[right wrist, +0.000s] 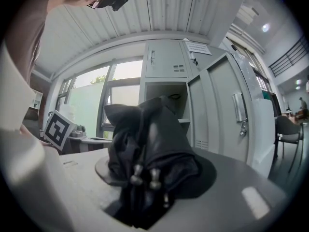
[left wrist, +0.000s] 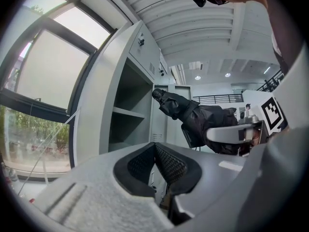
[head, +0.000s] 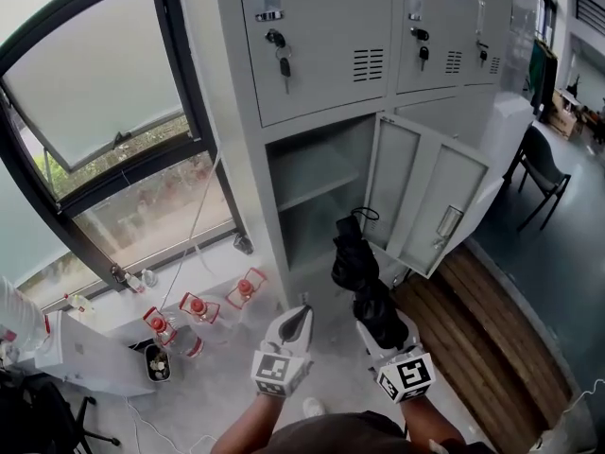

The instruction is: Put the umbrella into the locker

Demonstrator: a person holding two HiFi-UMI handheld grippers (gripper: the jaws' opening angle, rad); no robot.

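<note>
1. I see a tilted-open window (head: 104,112) at the far left, with capped bottles (head: 198,308) on the floor below it.
2. My left gripper (head: 299,318) carries nothing; its fingers (left wrist: 166,161) are pressed together.
3. The locker (head: 321,26) has one open compartment (head: 317,192) with a shelf across it.
4. The folded black umbrella (head: 357,268) is pinched by the fingers of my right gripper (head: 383,334). It points at the opening, near it but still outside.
5. The compartment's door (head: 430,197) stands swung open just right of the umbrella.
6. A dark chair (head: 544,173) sits at the far right.
</note>
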